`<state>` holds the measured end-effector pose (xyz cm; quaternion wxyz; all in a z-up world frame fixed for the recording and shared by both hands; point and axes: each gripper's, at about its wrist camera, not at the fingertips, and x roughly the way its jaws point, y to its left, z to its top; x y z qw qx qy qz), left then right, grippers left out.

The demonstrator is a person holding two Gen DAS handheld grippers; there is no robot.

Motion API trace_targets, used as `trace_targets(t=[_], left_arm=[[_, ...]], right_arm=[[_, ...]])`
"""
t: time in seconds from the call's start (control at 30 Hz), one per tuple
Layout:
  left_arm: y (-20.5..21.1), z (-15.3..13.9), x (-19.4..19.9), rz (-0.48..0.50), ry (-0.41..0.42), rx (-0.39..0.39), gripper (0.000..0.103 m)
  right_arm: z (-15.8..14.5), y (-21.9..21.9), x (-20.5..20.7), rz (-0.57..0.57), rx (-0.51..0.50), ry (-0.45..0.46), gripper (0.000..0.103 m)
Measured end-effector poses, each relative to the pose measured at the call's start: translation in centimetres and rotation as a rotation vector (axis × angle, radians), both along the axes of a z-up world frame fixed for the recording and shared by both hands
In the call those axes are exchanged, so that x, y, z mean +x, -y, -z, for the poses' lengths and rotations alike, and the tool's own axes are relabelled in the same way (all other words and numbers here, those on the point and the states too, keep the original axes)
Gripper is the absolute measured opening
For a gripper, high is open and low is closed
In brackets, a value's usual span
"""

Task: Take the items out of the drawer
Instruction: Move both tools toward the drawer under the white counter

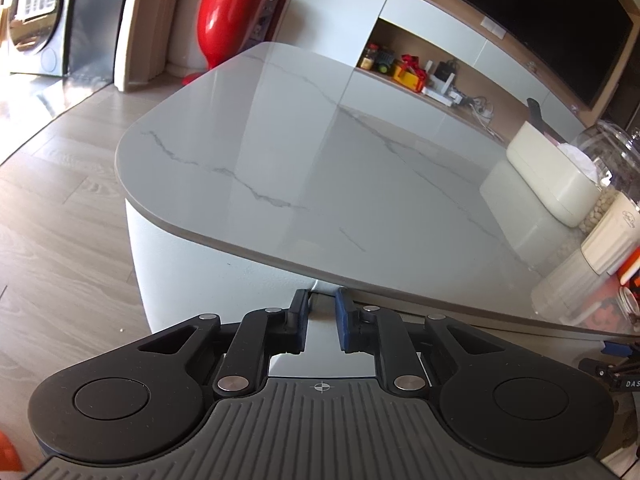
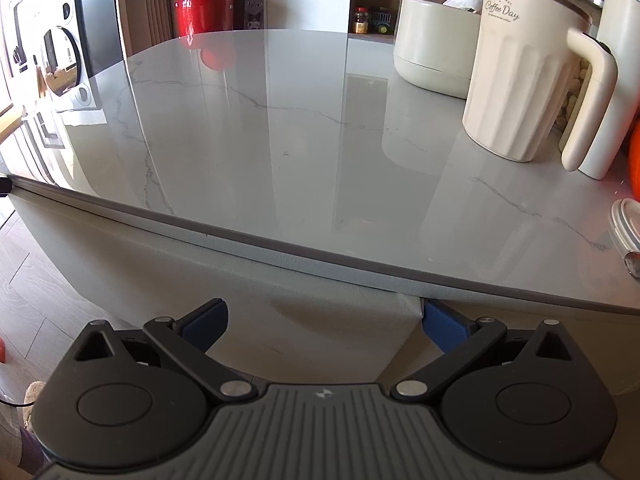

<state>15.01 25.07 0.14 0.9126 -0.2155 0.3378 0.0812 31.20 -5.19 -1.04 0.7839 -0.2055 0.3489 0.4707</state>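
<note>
The drawer sits under the grey marble tabletop [image 1: 320, 152], and its contents are hidden. In the left wrist view a pale grey drawer front [image 1: 322, 348] runs out from beneath the table edge. My left gripper [image 1: 322, 314] is shut on it, with a blue pad on either side. In the right wrist view my right gripper [image 2: 326, 320] stands wide open just below the table edge [image 2: 280, 252]. The white drawer panel [image 2: 320, 332] lies between its fingers, and the right fingertip [image 2: 444, 326] is at the panel's corner. No item from the drawer is visible.
A cream ribbed "Coffee Day" mug [image 2: 516, 80], a cream round container [image 2: 432, 48], a glass jar [image 1: 612, 160] and a tall jug [image 2: 608, 92] crowd the table's right side. A red vase [image 1: 224, 16] stands on the floor beyond. Wooden floor [image 1: 60, 220] lies to the left.
</note>
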Motion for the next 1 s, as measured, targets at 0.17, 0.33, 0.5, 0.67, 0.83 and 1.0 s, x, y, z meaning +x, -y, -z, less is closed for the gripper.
trace_targets(t=[0.17,0.33,0.5,0.67,0.83,1.0], left_arm=[[0.5,0.4,0.3,0.034,-0.024,-0.030,0.039],[0.5,0.5,0.3,0.046,-0.024,-0.031,0.044],[1.1,0.4,0.3,0.079,-0.022,-0.011,0.053],[1.2,0.6,-0.3,0.158,0.008,-0.133,0.019],[0.4,-0.5,-1.1,0.019,0.069,-0.016,0.020],[-0.6,0.0,-0.8,-0.032,0.040,-0.042,0.024]], right_arm=[[0.0,-0.3,-0.3,-0.006,0.009,0.000,0.103],[0.3,-0.3,-0.7,-0.027,0.001,0.028,0.103],[0.1,-0.3,-0.5,-0.019,0.011,0.010,0.103],[0.1,0.2,-0.5,-0.037,0.014,0.006,0.103],[-0.4,0.8,0.5,-0.017,0.057,-0.057,0.103],[-0.7,0.4,1.1,0.020,0.086,-0.061,0.103]])
